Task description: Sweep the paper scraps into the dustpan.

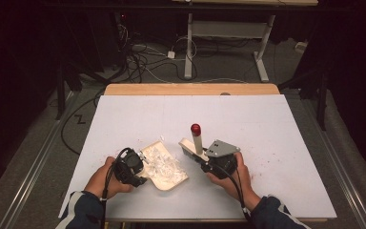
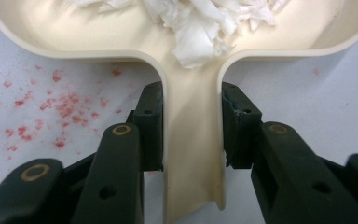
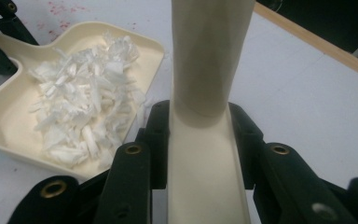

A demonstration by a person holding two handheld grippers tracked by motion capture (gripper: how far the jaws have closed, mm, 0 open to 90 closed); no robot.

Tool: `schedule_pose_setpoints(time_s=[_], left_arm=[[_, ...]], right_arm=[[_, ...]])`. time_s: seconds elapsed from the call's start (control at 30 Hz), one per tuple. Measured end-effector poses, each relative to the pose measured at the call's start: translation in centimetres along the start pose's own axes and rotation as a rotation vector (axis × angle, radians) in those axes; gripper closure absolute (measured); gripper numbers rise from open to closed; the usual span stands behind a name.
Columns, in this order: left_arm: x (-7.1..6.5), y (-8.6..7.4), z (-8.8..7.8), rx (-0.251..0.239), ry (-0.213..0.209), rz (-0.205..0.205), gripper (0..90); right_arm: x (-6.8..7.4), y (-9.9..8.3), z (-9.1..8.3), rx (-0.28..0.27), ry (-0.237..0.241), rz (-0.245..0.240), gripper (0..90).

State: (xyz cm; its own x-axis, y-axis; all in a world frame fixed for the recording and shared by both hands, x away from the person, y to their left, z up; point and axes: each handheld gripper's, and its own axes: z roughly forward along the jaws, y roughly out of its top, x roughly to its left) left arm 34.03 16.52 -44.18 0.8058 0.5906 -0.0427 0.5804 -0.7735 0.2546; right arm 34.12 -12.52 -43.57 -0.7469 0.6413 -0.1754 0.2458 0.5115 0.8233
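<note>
Your left gripper [image 2: 191, 140] is clamped on the handle of the cream dustpan [image 2: 191, 168]; in the left gripper view both black pads press flat against the handle's two sides, no gap at all. The pan itself sits flat on the white table [image 1: 276, 143], in front of your left hand [image 1: 106, 179], with its open mouth pointing away from you and to the right. It's got a heap of white paper scraps [image 3: 86, 114] piled in it, and a few scraps spill down toward the neck where the handle starts. From above, the dustpan [image 1: 164, 167] is in the near-middle part of the table, just left of centre.

Your right gripper [image 3: 200, 140] is clenched on the brush [image 3: 209, 154], a cream handle that runs up between the jaws, gripped snugly on both sides. In the high view the brush [image 1: 196, 140] stands tilted up from the gripper, with a red knob [image 1: 196, 128] on top, and its cream base sits low, just beside the right edge of the dustpan. I can't tell if the two are actually touching.

There are red speckles [image 2: 51, 112] on the table right next to the dustpan handle, on its left in the left gripper view, and a faint scatter on the right side of the table too.
</note>
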Motion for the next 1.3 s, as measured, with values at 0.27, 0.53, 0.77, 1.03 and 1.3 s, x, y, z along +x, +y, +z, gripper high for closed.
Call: schedule_pose_setpoints(time_s=[0.27, 0.53, 0.77, 1.03, 1.3], left_arm=[[0.0, 0.0, 0.0, -0.005, 0.001, -0.005, 63.0], [0.2, -0.2, -0.3, -0.025, -0.006, -0.013, 62.9], [0.5, -0.3, -0.3, -0.031, -0.019, -0.029, 62.9], [1.2, -0.5, -0.6, -0.04, -0.038, -0.072, 62.9], [2.6, -1.4, -0.7, -0.05, -0.048, -0.102, 62.9]], right_arm=[[3.4, 1.0, 1.1, -0.017, 0.124, -0.023, 67.6], [3.4, 2.2, 0.4, -0.066, 0.188, -0.009, 67.6], [0.0, 3.6, 0.6, -0.092, 0.137, 0.016, 67.6], [-3.2, 5.2, 3.0, -0.09, 0.053, 0.004, 67.6], [-4.8, 5.7, 6.8, -0.067, 0.009, -0.002, 67.7]])
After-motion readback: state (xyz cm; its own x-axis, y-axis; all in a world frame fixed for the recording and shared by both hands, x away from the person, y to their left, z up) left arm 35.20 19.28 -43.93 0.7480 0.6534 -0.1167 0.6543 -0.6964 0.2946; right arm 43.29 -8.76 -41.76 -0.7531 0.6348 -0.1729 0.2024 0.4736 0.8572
